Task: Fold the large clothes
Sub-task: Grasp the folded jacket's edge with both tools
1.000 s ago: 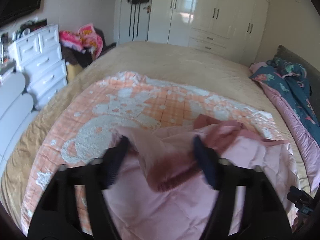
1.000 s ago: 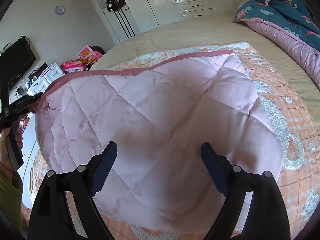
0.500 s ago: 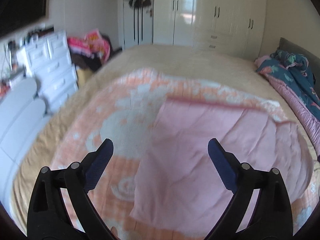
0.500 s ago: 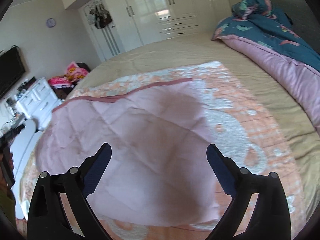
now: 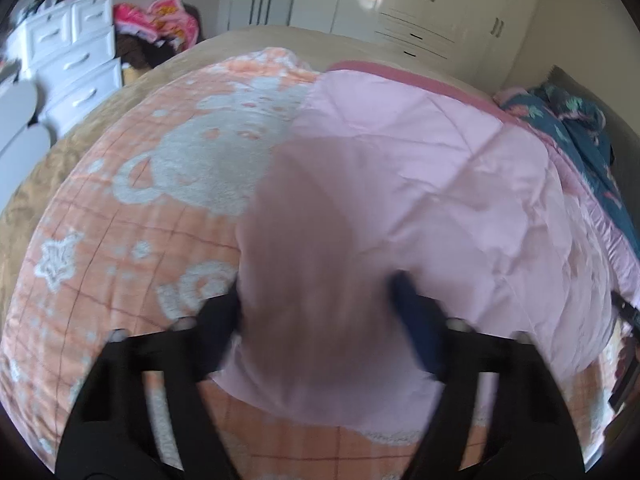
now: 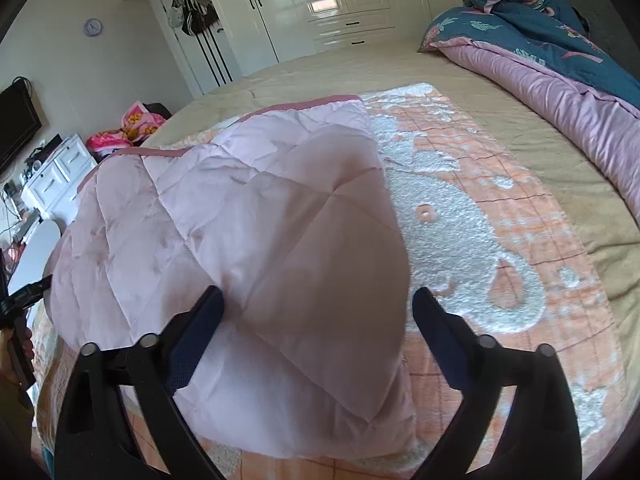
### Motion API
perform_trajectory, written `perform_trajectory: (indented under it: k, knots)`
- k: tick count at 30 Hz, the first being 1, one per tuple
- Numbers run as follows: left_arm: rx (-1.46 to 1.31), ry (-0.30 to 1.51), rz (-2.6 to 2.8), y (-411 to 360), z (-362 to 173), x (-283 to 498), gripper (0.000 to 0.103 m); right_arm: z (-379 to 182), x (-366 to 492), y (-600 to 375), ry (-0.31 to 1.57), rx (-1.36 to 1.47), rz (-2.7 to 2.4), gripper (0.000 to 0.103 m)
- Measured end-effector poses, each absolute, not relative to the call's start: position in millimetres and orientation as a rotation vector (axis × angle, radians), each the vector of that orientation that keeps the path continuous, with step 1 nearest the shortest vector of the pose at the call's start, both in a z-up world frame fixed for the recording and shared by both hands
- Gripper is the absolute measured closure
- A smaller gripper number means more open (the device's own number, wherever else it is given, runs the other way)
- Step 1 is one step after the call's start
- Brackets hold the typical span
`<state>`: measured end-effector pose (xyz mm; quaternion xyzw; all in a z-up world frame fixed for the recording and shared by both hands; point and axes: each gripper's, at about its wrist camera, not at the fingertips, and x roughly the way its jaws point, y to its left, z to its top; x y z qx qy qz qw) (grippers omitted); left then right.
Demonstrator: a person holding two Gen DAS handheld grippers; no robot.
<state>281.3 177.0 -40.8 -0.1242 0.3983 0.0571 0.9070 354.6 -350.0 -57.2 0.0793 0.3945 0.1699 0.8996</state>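
Note:
A pale pink quilted blanket [image 5: 420, 184] with a darker pink border lies folded on the orange and white patterned blanket [image 5: 120, 240] on the bed. My left gripper [image 5: 320, 312] is open, low over the quilt's near left corner, with a raised fold of quilt between its fingers; the view is blurred. My right gripper [image 6: 316, 320] is open, fingers wide apart on either side of the quilt's near right corner [image 6: 320, 300]. The quilt also fills the middle of the right wrist view [image 6: 240, 208].
A purple and teal duvet [image 6: 560, 68] is heaped along the bed's right side. A white drawer chest [image 5: 68, 64] and a pile of pink clothes [image 5: 160, 20] stand left of the bed. White wardrobes [image 6: 320, 8] line the far wall.
My left gripper let go of the quilt's edge a second ago, opened, and has now dropped low over the quilt's near left corner. My right gripper stays open and has moved closer to the quilt.

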Motion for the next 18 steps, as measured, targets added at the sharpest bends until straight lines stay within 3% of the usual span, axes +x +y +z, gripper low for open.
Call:
perform_trajectory:
  k: [1,3,4,6,11,18]
  knots:
    - [-0.228,0.819,0.123,171,-39,283,0.067,-55,354,-347,0.805,0.149,0.354,0.052]
    - [-0.188,0.802,0.134,161,-32,287,0.082,-49,356,-344,0.794,0.157,0.376,0.076]
    - [-0.173,0.791,0.15,158,-25,291,0.086,-42,358,-344,0.778,0.175,0.379,0.079]
    - [-0.187,0.765,0.161,160,-13,298,0.087,-26,363,-344,0.744,0.189,0.372,0.085]
    - [-0.207,0.753,0.204,166,10,331,0.087,7,391,-346,0.693,0.22,0.314,0.088]
    - [-0.177,0.836,0.264,166,-11,370,0.087,-29,441,-337,0.827,0.197,0.194,0.088]
